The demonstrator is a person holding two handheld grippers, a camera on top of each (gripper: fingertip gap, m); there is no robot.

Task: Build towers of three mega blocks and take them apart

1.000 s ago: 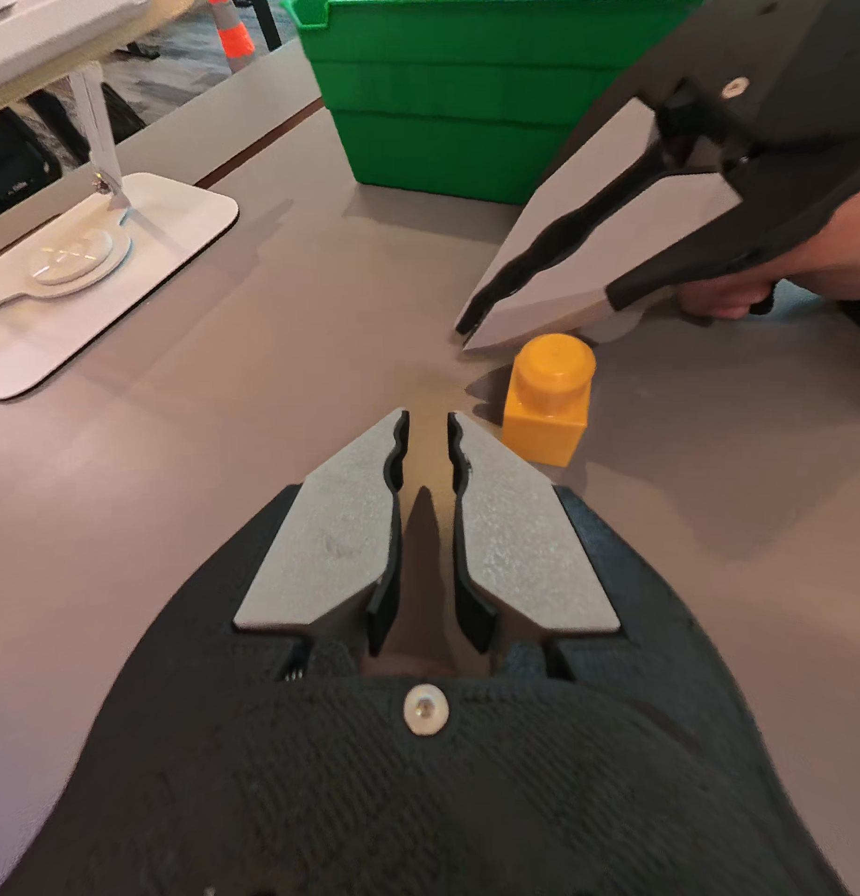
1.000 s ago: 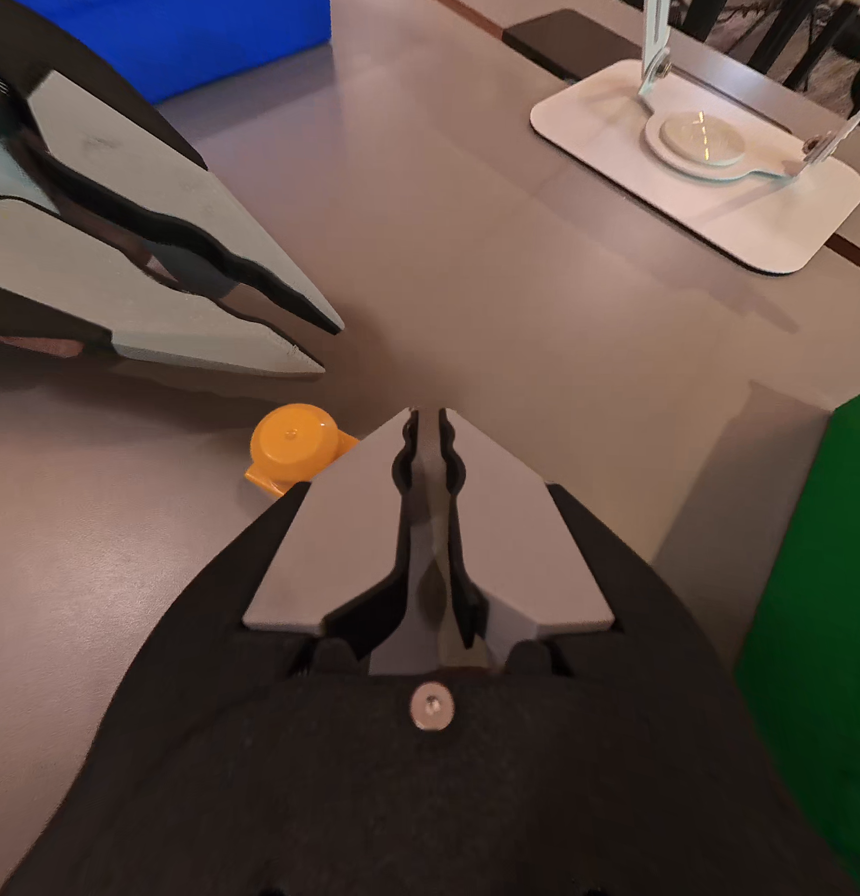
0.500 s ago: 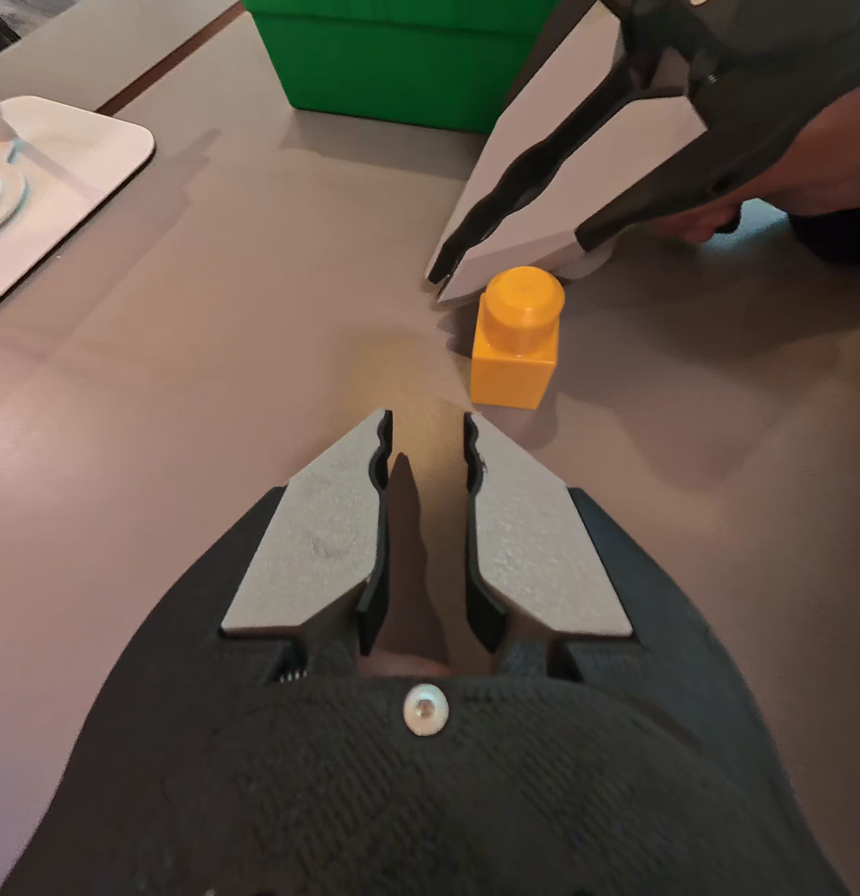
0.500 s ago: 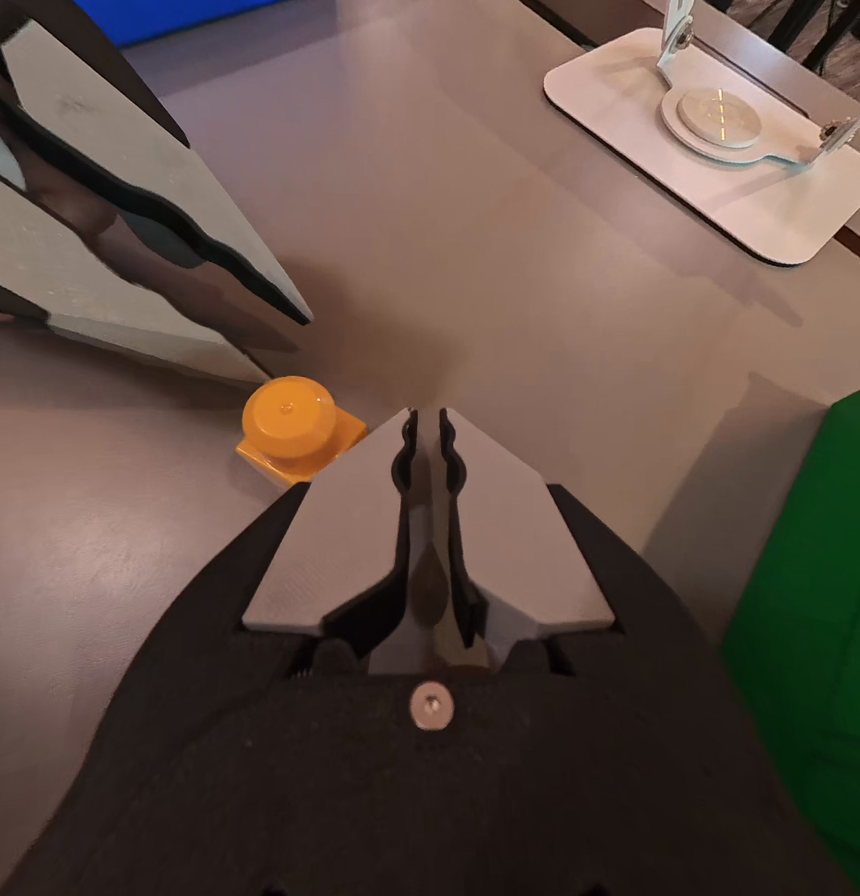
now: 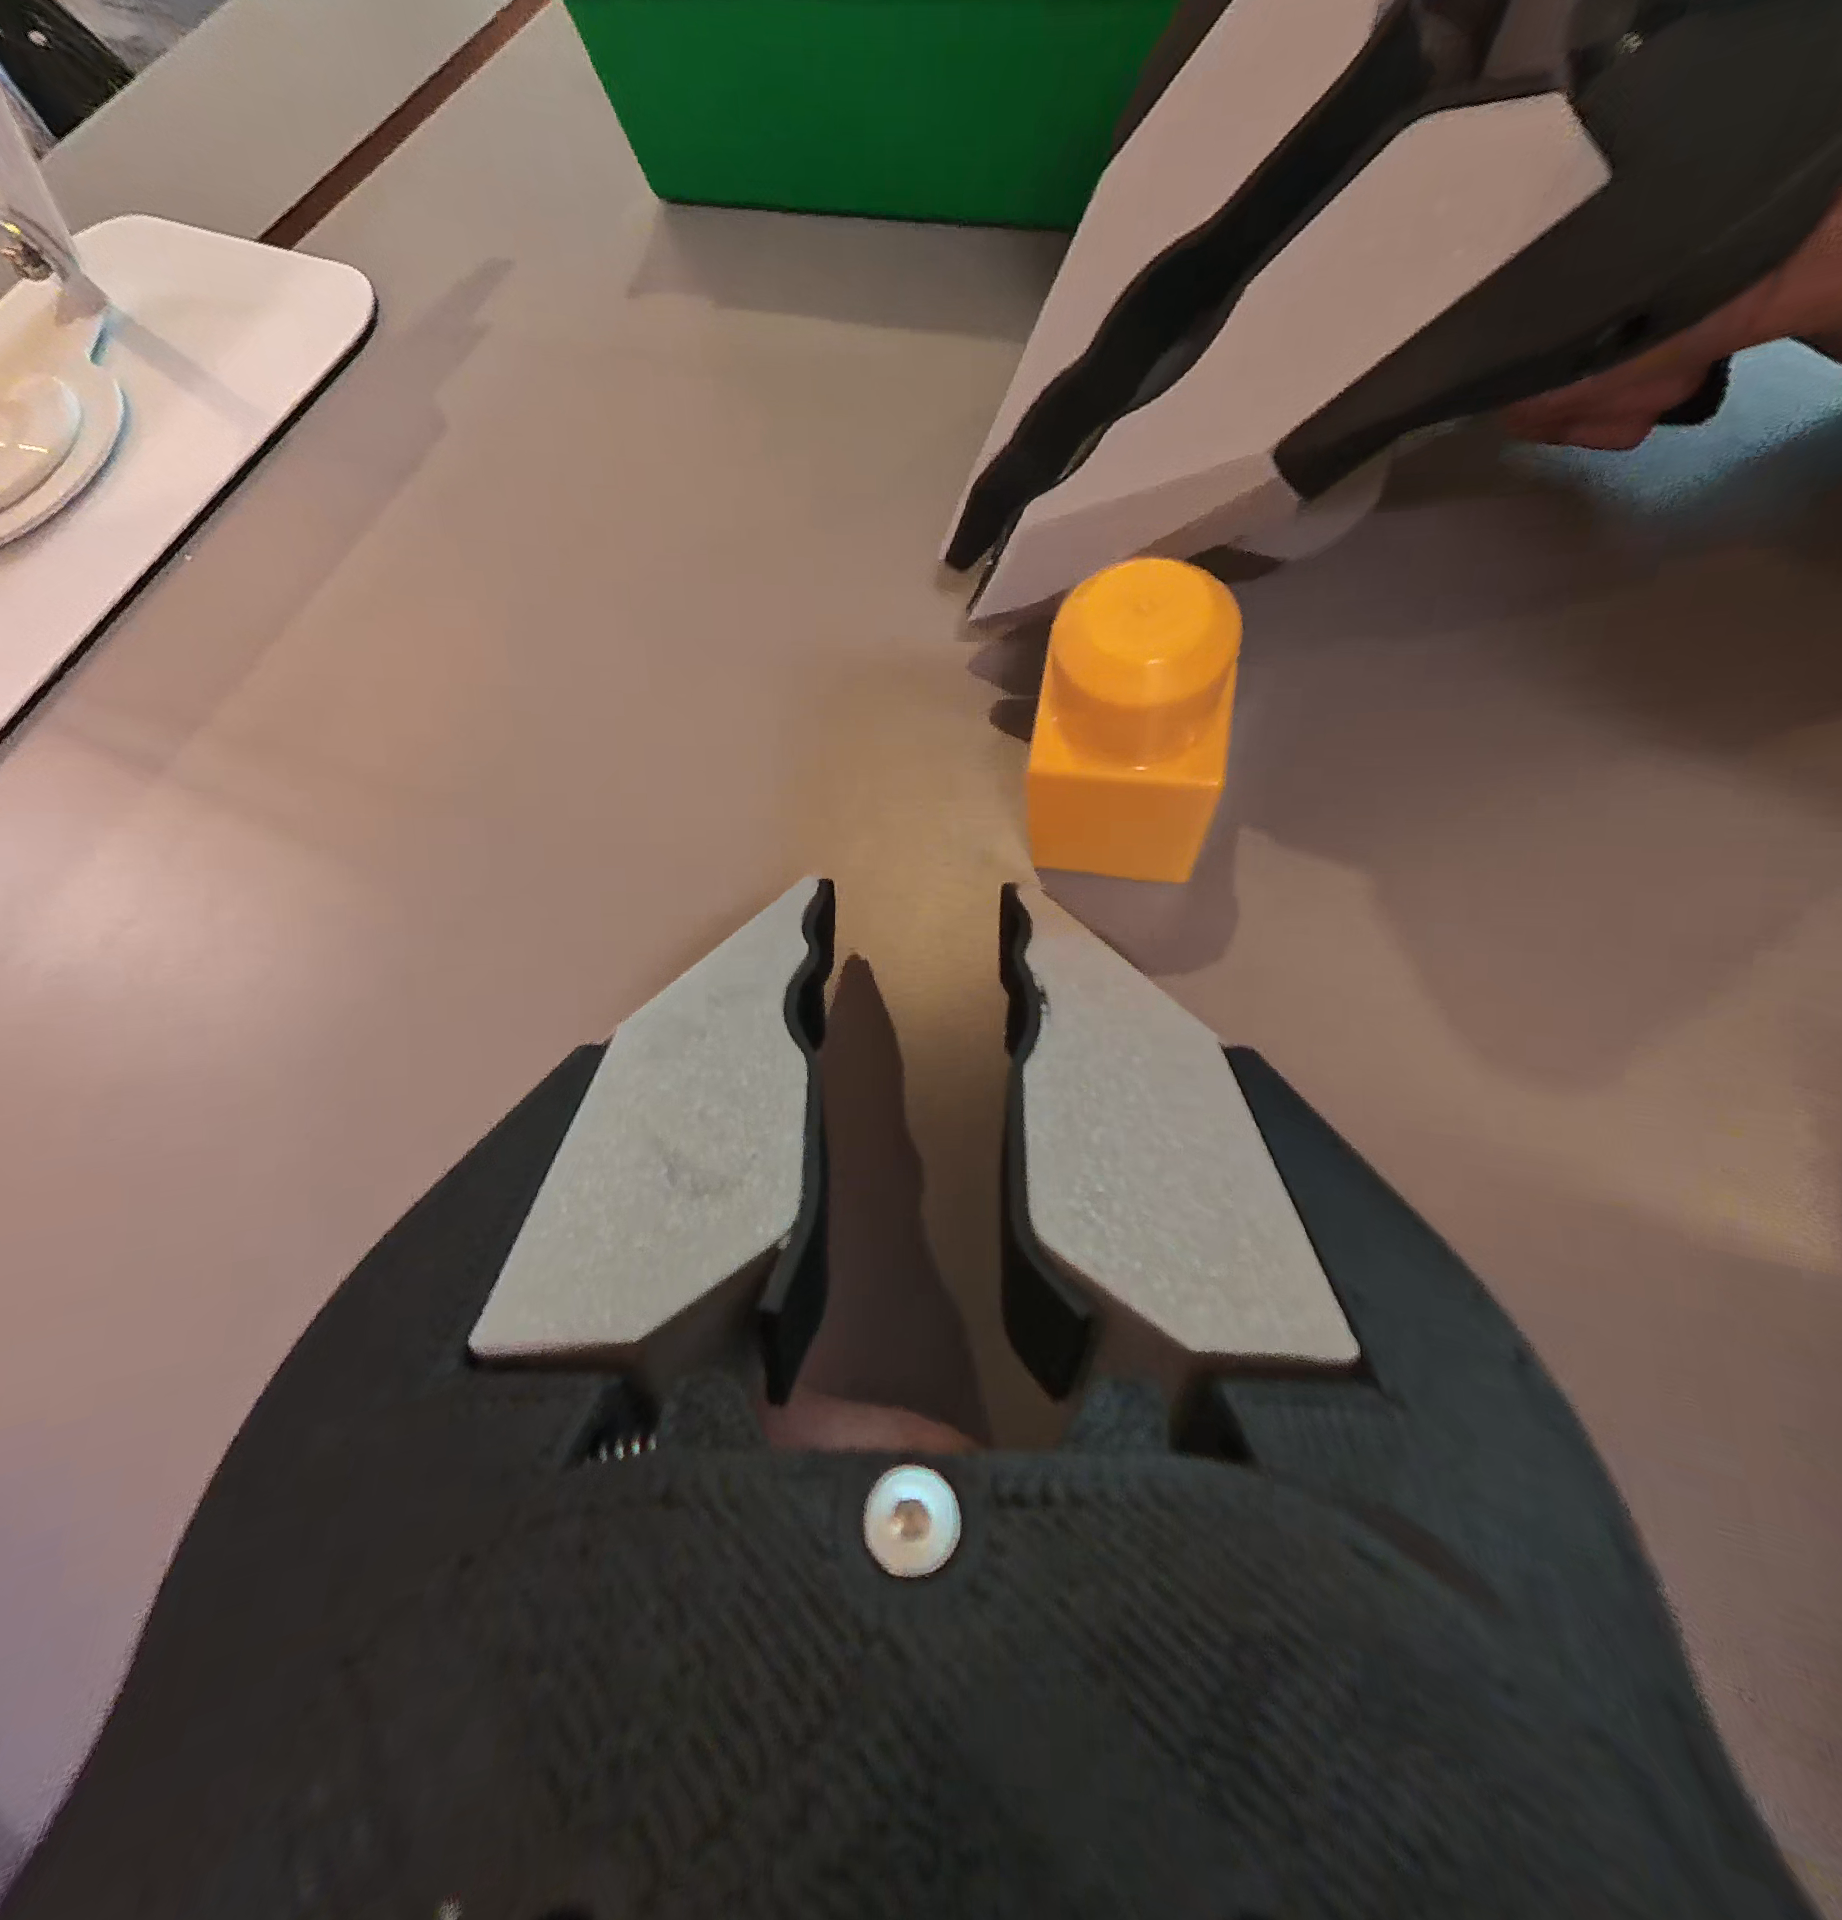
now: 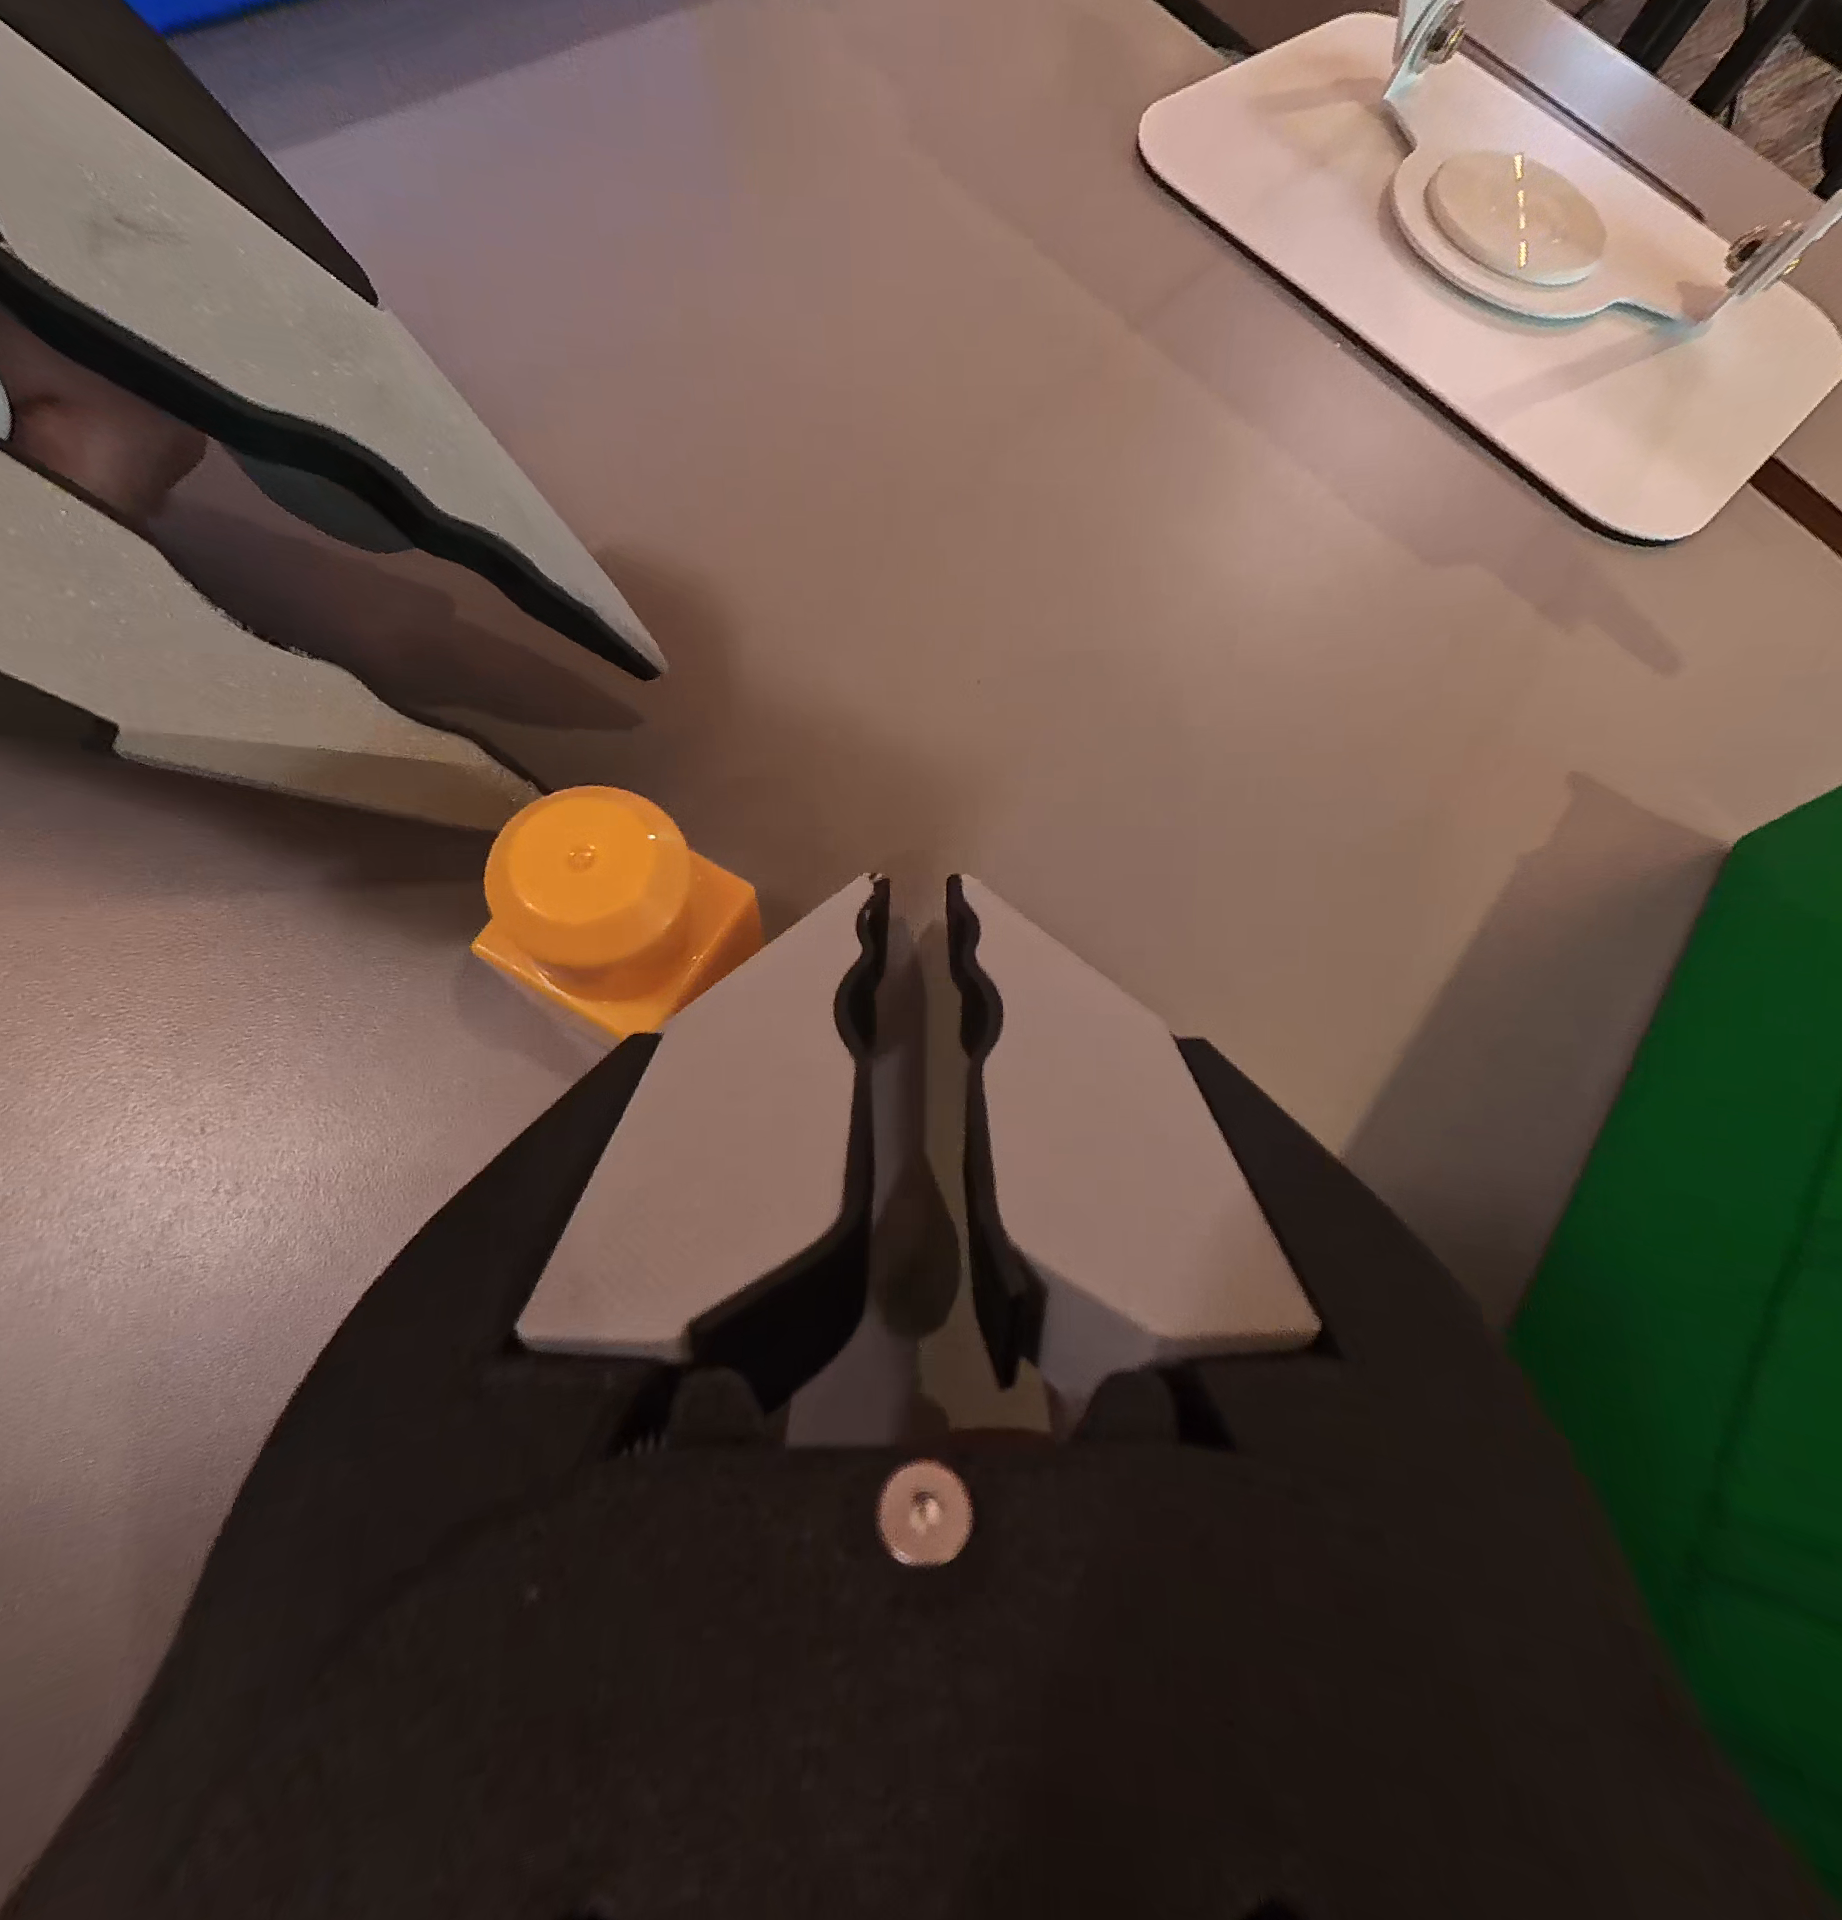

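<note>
One orange mega block (image 5: 1125, 769) stands upright on the grey table (image 5: 481, 727), stud up. My left gripper (image 5: 917, 894) is open and empty, low over the table, with the block just ahead of its right fingertip. My right gripper (image 6: 912, 883) has its jaws almost together with nothing between them; the block (image 6: 605, 914) sits just left of its left finger. Each gripper shows in the other's view: the right gripper (image 5: 974, 582) points down at the block from behind, and the left gripper (image 6: 595, 727) has its tips just above the block.
A green bin (image 5: 865, 104) stands at the far side of the table, and at the right edge in the right wrist view (image 6: 1748, 1247). A white stand base (image 5: 169, 343) lies at the left, and at the top right in the right wrist view (image 6: 1519, 312). A hand holds the right gripper (image 5: 1675, 405). The gap from one gripper's tips to the other's is roughly 7 cm. Both grippers' tips are roughly 6 cm from the block (image 6: 605, 914).
My left gripper's jaws have opened wider, and it has shifted so the block sits just off its right fingertip. The right gripper has hardly moved.
</note>
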